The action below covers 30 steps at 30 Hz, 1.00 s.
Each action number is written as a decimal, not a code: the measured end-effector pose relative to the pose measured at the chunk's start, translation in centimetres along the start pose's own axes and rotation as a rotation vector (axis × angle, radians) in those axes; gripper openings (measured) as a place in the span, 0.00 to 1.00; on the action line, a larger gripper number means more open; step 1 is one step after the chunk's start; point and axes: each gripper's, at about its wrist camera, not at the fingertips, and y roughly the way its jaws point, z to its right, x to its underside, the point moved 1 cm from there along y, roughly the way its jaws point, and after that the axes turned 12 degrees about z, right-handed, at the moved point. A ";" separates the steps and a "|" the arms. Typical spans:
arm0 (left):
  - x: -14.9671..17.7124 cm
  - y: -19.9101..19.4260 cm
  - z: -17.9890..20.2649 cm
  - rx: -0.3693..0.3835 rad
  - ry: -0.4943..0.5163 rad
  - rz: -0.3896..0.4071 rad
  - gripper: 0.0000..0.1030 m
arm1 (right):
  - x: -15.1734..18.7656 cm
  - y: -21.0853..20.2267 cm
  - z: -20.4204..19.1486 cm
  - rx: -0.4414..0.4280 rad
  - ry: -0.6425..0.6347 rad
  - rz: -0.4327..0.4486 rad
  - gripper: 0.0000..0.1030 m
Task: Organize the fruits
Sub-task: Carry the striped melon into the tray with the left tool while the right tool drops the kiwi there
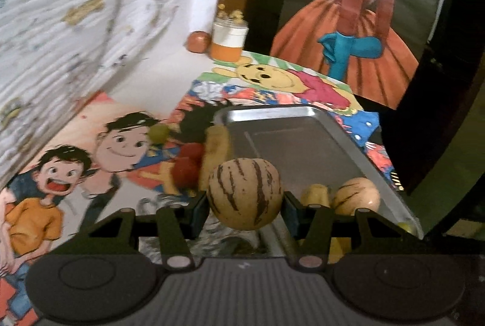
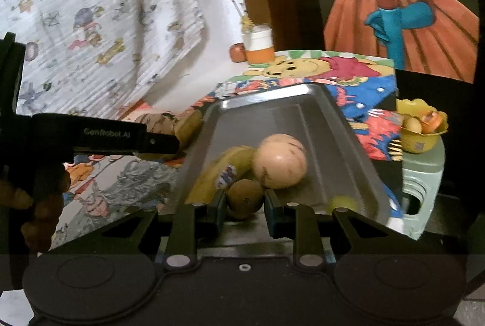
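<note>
Jaws of both grippers are loaded. Left gripper (image 1: 245, 206) is clamped on a striped melon (image 1: 245, 192), pads on its two sides at about mid-height, w/ the fruit hanging over the near-left edge of the metal tray (image 1: 306, 126). Right gripper (image 2: 245, 206) pinches a small brown fruit (image 2: 245, 198), prob. a kiwi, low over the tray's near end, jaws nearly closed on it.

Just beyond the right gripper, inside the tray: a banana (image 2: 224, 171) w/ a sticker, and a second pale melon (image 2: 279, 160) touching it. A small green fruit (image 2: 342, 202) sits at the near-right corner.

To do the step well, judged from this: each fruit should go down on bare tray floor, not on top of what's there. The far half of the tray looks free, so the striped melon is best carried past the rim and lowered till it rests before letting go; it is round and will likely roll if dropped. The kiwi needs a gap clear of banana and melon; a nudge could set the pale melon rolling.

Left of the tray on the tabletop (image 1: 127, 144), fruit not yet moved: red fruits (image 1: 189, 166), another banana (image 1: 216, 150), a green fruit (image 1: 159, 132). Farther back, an orange-brown fruit (image 1: 198, 42) beside a jar (image 1: 229, 42).
</note>
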 end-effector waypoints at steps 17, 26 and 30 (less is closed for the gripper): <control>-0.1 5.3 2.5 0.013 0.029 -0.109 0.55 | 0.8 1.0 1.8 0.056 0.031 -0.031 0.28; -0.1 5.7 2.6 0.012 0.066 -0.102 0.55 | 1.0 2.0 1.7 0.067 0.031 -0.044 0.28; -0.1 6.0 2.7 0.020 0.080 -0.100 0.55 | 1.0 2.2 1.6 0.070 0.027 -0.045 0.28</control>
